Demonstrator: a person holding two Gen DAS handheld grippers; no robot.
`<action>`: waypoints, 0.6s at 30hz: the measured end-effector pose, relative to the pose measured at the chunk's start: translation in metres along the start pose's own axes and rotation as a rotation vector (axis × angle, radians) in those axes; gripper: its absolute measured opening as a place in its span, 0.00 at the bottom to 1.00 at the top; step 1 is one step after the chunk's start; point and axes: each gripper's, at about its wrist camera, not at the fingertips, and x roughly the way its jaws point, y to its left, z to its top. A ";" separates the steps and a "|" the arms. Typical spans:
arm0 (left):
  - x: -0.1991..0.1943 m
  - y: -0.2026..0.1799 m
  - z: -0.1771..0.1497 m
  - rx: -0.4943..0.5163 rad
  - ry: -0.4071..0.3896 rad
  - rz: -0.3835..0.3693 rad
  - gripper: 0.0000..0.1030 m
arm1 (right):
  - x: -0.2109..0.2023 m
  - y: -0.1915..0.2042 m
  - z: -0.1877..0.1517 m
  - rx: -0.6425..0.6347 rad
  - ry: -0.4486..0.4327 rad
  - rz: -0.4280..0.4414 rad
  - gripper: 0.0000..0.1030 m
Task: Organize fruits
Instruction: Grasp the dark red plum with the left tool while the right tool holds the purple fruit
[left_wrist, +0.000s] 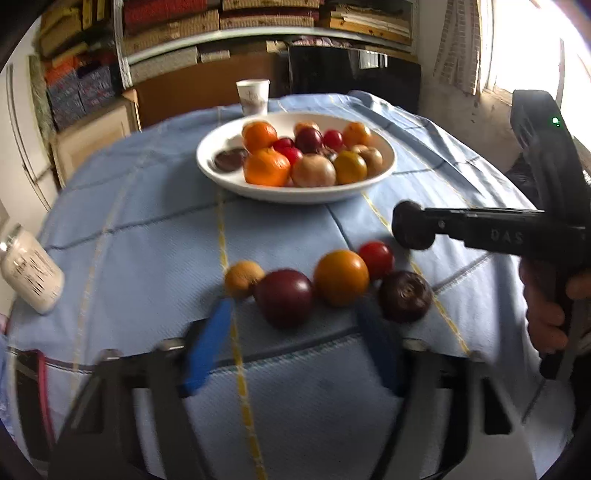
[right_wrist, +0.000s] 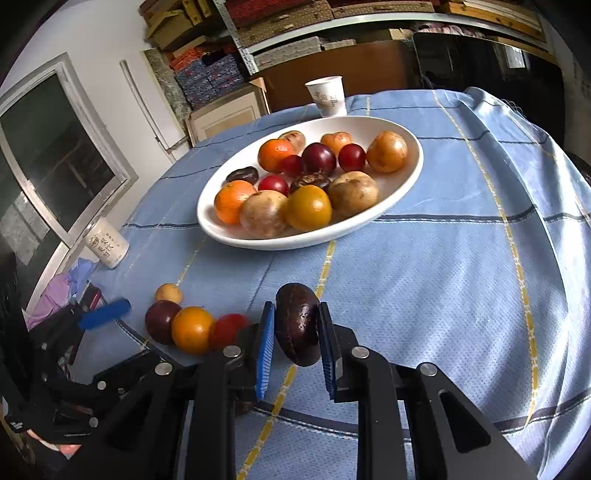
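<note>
Blue checked cloth (right_wrist: 443, 280) with yellow and dark stripes covers the table, the biggest thing in both views. On it, toward the far side, sits a white bowl (right_wrist: 406, 184) heaped with fruit: oranges, red plums, tan-skinned fruit and a few dark ones.

Next in size, the right gripper (right_wrist: 297, 341) reaches in from the near edge, its blue pads (right_wrist: 266, 347) clenched on a dark fruit (right_wrist: 298, 325) that is held on edge between them, clear of the bowl. In the left wrist view this same dark fruit (left_wrist: 413, 226) shows at the tip of the black tool, above the cloth.

The left gripper (left_wrist: 291, 339) is released, its blue fingers (left_wrist: 207, 350) spread wide with nothing between them, low over the cloth just short of a row of loose fruit.

That row lies on the cloth near the front edge, well apart from the bowl: a small tan fruit (left_wrist: 242, 278), a plum (left_wrist: 284, 297) touching it, an orange (left_wrist: 341, 277), a small red fruit (left_wrist: 376, 258) behind the orange, and a dark wrinkled fruit (left_wrist: 405, 295) at the right end.

A white jar (left_wrist: 31, 271) stands at the left edge of the table, and a paper cup (right_wrist: 327, 96) stands just behind the bowl.
</note>
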 end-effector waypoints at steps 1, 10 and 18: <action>0.001 0.003 -0.001 -0.018 0.010 -0.013 0.50 | 0.003 -0.004 0.000 0.014 0.020 -0.020 0.23; 0.008 0.011 0.000 -0.046 0.020 -0.020 0.37 | 0.012 -0.007 -0.003 0.039 0.055 -0.031 0.23; 0.017 0.007 0.006 -0.027 0.024 -0.014 0.34 | 0.013 -0.003 -0.005 0.004 0.050 -0.059 0.23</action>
